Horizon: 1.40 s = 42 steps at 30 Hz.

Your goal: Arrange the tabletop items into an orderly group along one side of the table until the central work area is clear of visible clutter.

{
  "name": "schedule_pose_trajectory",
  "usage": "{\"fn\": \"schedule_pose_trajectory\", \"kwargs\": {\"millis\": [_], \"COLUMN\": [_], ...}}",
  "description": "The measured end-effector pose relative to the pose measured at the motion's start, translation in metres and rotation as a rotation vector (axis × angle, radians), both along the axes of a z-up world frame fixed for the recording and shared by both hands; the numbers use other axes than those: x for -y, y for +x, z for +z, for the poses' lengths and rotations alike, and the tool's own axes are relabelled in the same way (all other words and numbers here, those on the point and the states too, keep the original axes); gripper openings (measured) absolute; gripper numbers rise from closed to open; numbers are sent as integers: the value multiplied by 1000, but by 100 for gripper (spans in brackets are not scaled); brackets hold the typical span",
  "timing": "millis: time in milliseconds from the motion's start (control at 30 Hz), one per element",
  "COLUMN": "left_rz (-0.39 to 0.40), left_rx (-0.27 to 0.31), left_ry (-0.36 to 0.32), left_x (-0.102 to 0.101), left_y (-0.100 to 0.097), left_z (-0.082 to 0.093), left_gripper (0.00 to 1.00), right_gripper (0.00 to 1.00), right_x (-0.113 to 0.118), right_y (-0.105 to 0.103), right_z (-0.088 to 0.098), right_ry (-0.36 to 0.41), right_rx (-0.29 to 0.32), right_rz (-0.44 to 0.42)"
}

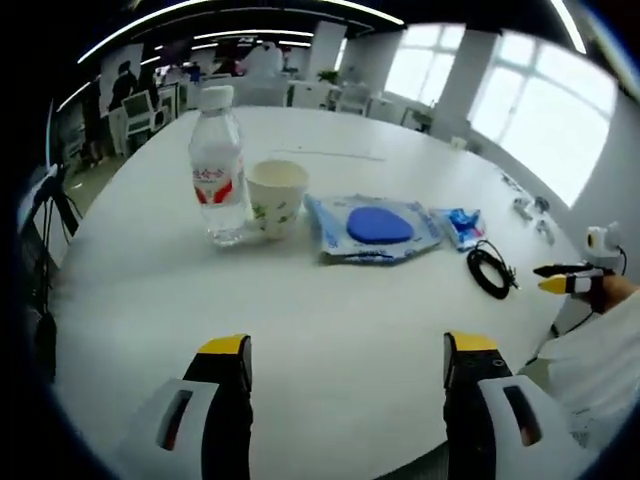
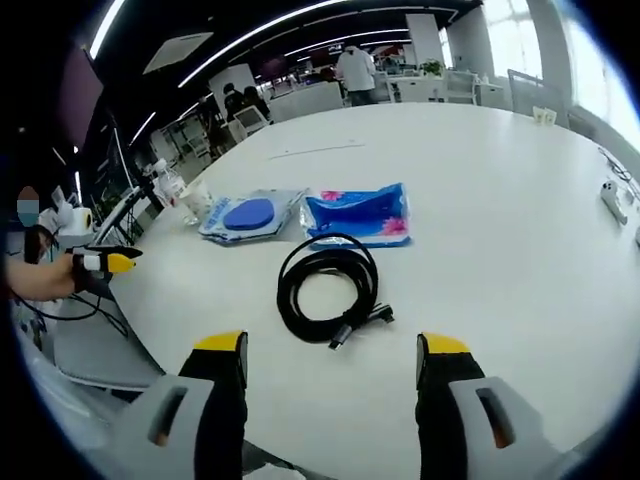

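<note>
On the white table [image 1: 330, 330] stand a clear water bottle [image 1: 217, 165] with a red label and a white paper cup [image 1: 275, 197] beside it. To their right lie a clear bag holding a blue pad [image 1: 375, 227], a blue tissue pack [image 1: 459, 224] and a coiled black cable [image 1: 488, 270]. My left gripper [image 1: 345, 345] is open over bare table, short of the row. In the right gripper view the cable [image 2: 328, 285] lies just ahead of my open right gripper [image 2: 330, 345], with the tissue pack [image 2: 358, 214] and bagged pad [image 2: 250, 215] behind it.
The right gripper [image 1: 575, 280] shows at the right edge of the left gripper view, held by a hand with a white sleeve. Small items [image 2: 612, 200] lie at the table's far right. Chairs, desks and people stand in the office behind.
</note>
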<state>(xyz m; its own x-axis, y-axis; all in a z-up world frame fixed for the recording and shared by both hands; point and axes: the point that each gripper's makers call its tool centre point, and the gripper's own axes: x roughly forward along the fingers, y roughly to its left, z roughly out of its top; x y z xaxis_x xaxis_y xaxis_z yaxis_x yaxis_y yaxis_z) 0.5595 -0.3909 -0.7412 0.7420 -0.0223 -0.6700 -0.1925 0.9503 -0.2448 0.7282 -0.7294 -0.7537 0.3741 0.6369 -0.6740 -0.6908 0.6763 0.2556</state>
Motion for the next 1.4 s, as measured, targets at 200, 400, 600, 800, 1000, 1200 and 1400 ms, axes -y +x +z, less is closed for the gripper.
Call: {"fn": "schedule_pose_trajectory", "kwargs": {"millis": [200,400,600,800,1000,1200,1400], "left_rz": [61,71,26,11,7,15,30], "left_rx": [16,48,125,140,123,123,132], "left_ry": [20,44,101,125,112,93,85], "left_x": [-29,-42,-44,-43,-47,-52,-58], "left_y": [-18,-31,-36,-43,-51,-53,-51], "left_z": [6,19,43,54,43,36,34], "left_gripper": [77,80,89,92,92,91,90], "right_gripper": [68,71,73,74,76,76,76], "right_x": [-2,-7,-7,-7,-6,-3,-6], "right_y": [-3,-10,-8,-8,-9,-6,-7], "right_z": [4,14,22,27,30,29,30], "right_ry": [5,14,42,61,67,57,57], "right_rx": [2,20,52,64,70,73,69], "right_rz": [3,31,31,17,16,15,20]}}
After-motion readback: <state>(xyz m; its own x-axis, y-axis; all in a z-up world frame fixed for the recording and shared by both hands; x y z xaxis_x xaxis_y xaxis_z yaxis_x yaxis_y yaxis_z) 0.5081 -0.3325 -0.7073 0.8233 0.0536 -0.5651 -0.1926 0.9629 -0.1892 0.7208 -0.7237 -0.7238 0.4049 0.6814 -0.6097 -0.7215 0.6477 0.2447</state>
